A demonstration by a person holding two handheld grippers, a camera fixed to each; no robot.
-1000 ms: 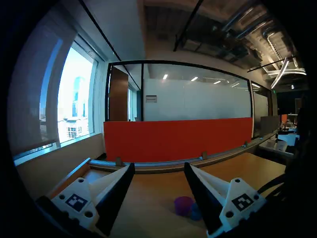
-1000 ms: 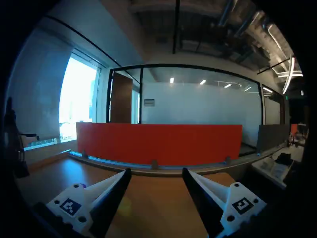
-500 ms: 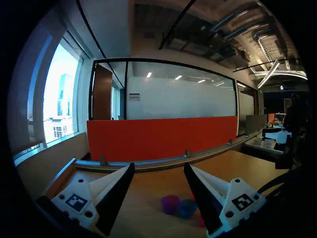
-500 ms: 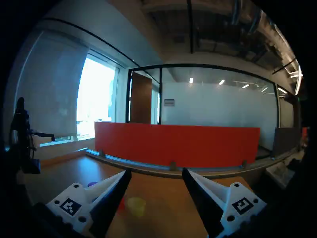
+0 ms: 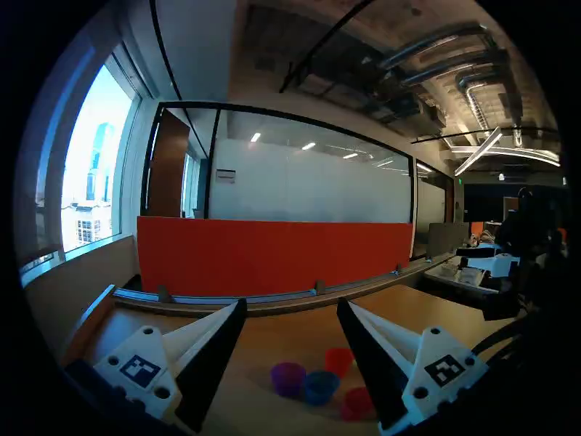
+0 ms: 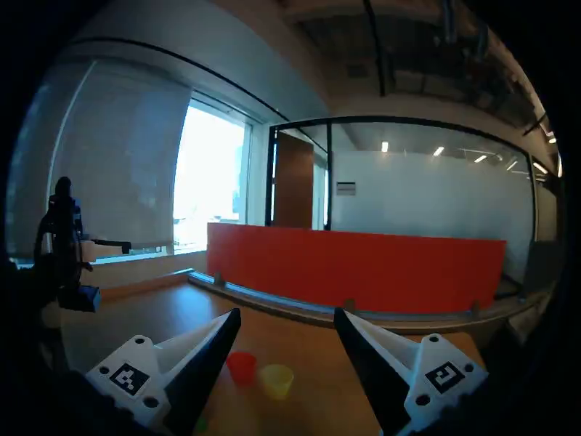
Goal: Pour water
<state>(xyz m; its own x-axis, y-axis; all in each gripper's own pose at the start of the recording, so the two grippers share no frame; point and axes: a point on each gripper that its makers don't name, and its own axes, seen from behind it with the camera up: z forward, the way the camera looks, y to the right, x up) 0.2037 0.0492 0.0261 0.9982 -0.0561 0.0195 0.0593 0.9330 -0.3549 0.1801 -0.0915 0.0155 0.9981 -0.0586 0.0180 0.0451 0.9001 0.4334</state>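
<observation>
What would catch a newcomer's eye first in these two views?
The long orange partition at the far edge of the desk dominates both views. Low in front of the open left gripper cluster a purple cup, a blue cup and two reddish cups; the open right gripper frames a red cup beside a yellow cup.

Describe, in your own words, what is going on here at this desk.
A person holds a two-finger gripper in each hand over a wooden desk. The left gripper is open and empty, facing a cluster of small cups: a purple cup, a blue cup, an orange-red cup and a pink-red cup. The right gripper is open and empty too, facing a red cup and a yellow cup. No pouring has begun.
</observation>
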